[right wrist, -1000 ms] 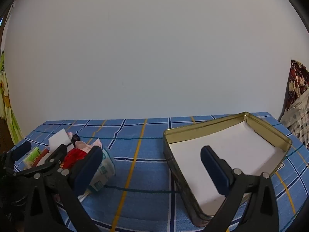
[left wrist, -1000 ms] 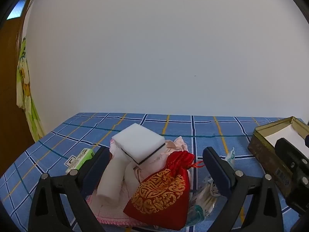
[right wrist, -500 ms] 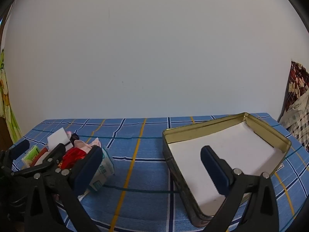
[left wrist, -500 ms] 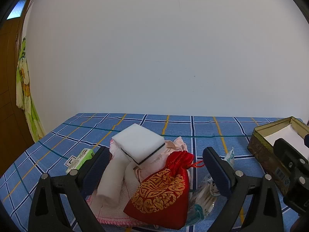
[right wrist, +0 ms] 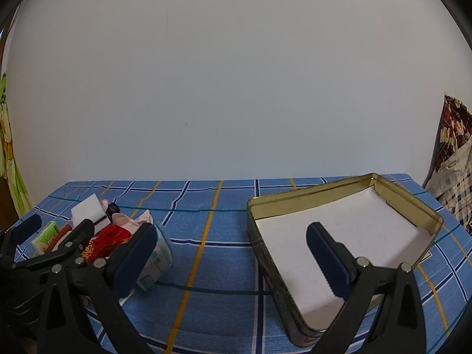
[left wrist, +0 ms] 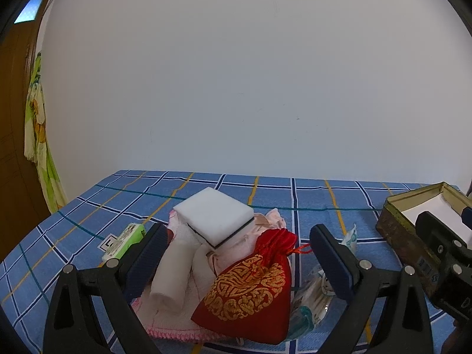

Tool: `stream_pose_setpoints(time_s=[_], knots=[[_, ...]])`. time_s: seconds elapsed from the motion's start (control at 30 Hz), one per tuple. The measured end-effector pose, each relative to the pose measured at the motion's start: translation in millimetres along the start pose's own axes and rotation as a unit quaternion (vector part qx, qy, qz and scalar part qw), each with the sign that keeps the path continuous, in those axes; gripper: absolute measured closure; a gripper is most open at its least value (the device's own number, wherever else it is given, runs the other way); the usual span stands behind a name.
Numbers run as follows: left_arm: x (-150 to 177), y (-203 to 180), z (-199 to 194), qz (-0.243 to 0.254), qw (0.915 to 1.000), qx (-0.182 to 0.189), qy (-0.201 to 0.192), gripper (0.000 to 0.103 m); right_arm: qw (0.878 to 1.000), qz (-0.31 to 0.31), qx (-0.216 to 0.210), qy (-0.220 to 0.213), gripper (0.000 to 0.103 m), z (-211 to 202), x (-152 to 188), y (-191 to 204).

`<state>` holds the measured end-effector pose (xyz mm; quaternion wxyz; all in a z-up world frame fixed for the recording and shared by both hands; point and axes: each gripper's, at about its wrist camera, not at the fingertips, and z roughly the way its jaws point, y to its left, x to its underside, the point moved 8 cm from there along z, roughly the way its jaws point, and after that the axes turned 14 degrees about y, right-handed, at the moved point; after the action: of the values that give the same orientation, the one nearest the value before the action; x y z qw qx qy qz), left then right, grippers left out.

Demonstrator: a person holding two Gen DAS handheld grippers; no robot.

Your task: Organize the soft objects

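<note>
A pile of soft things lies on the blue checked cloth: a white sponge (left wrist: 214,214) on top, a rolled white cloth (left wrist: 174,268), a pink towel (left wrist: 165,321), a red and gold pouch (left wrist: 250,289) and a tissue pack (left wrist: 309,303). My left gripper (left wrist: 239,259) is open, with its fingers on either side of the pile. My right gripper (right wrist: 233,259) is open and empty, its right finger over an open gold tin (right wrist: 339,194) lined in white. The pile shows at left in the right wrist view, with the pouch (right wrist: 106,239) and tissue pack (right wrist: 157,258).
A green packet (left wrist: 125,240) lies left of the pile. The tin (left wrist: 404,236) stands at the right in the left wrist view, with the right gripper's frame in front of it. A white wall is behind the table. Cloths hang at both sides.
Both views have shifted only slightly; the left gripper has eased back a little from the pile. Both grippers remain open.
</note>
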<state>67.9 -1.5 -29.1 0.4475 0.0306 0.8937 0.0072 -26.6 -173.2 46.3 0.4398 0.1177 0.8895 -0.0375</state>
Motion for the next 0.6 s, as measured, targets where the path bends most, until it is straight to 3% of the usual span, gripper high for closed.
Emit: stream_pose_setpoints(time_s=[0.6], knots=[[4.4,3.1,-5.6,0.0,1.0,0.002,0.002,0.004,1.0,-0.004,0.001,0.008,0.0,3.2,1.1,-3.3]])
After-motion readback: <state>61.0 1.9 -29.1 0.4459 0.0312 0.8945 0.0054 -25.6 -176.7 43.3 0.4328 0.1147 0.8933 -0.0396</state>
